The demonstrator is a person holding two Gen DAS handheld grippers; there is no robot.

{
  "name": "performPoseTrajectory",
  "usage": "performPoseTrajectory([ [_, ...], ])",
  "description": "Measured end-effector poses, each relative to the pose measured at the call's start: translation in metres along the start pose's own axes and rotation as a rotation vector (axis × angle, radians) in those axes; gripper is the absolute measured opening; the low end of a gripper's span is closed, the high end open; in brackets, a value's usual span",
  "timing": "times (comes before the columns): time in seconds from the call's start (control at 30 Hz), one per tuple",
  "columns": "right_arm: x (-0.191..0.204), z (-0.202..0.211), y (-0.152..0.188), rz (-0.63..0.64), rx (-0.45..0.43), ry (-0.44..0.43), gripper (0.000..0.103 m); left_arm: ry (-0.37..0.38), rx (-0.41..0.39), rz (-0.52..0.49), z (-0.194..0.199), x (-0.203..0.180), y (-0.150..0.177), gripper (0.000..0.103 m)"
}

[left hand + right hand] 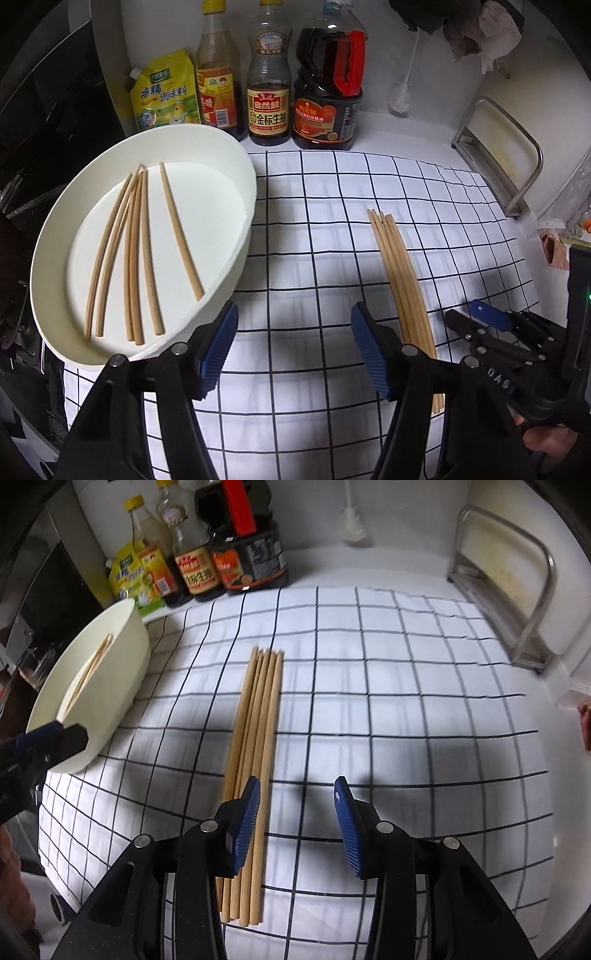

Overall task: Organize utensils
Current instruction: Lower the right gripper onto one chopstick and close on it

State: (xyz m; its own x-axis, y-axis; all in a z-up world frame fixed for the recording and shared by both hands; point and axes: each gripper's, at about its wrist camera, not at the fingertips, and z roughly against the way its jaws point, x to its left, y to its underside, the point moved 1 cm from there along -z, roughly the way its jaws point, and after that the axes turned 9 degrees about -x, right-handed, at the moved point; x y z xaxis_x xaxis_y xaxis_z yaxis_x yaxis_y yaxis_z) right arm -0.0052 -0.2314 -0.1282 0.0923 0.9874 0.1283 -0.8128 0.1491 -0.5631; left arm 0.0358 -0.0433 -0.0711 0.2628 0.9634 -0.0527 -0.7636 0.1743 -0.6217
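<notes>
Light, stiff, slippery bundled chopsticks [255,738]: likely best pinched near thick ends. Right gripper [295,823] jaws spread beside them; left gripper [293,347] spread, empty.

Left cam sits low over the bench, looking fwd along its open jaws toward the bottles [269,74] at the back wall; bowl [236,229] close at its left, loose chopsticks [399,266] right of the bowl, other gripper [491,325] at far right edge. Right cam is also low and near, facing same way, chopsticks [255,738] nearly dead ahead, bowl [122,686] off to their left. Both views share checked cloth [325,206], bottles, bowl, chopsticks, rack [517,590] right of the bottles.
</notes>
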Motion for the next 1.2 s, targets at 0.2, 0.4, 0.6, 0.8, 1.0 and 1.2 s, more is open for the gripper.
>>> performPoseTrajectory([
  [0.2,0.007,-0.009,0.005,0.027,0.004,0.004,0.04,0.005,0.007,-0.017,-0.008,-0.009,0.0,0.063],
  [0.4,0.006,-0.017,0.008,0.04,0.025,0.021,0.04,0.009,0.009,-0.023,-0.011,-0.013,-0.001,0.063],
  [0.6,0.005,-0.019,0.006,0.052,0.028,0.017,0.04,0.013,0.021,-0.027,-0.014,-0.015,0.002,0.063],
  [0.8,0.002,-0.02,0.005,0.066,0.045,0.019,0.042,0.028,0.03,-0.04,-0.016,-0.022,0.003,0.063],
  [1.0,-0.009,-0.015,0.011,0.065,0.044,0.043,0.042,0.05,0.043,-0.053,-0.02,-0.032,0.008,0.063],
  [1.2,-0.025,-0.01,0.014,0.024,0.029,0.047,0.042,0.073,0.06,-0.07,-0.033,-0.047,0.017,0.063],
])
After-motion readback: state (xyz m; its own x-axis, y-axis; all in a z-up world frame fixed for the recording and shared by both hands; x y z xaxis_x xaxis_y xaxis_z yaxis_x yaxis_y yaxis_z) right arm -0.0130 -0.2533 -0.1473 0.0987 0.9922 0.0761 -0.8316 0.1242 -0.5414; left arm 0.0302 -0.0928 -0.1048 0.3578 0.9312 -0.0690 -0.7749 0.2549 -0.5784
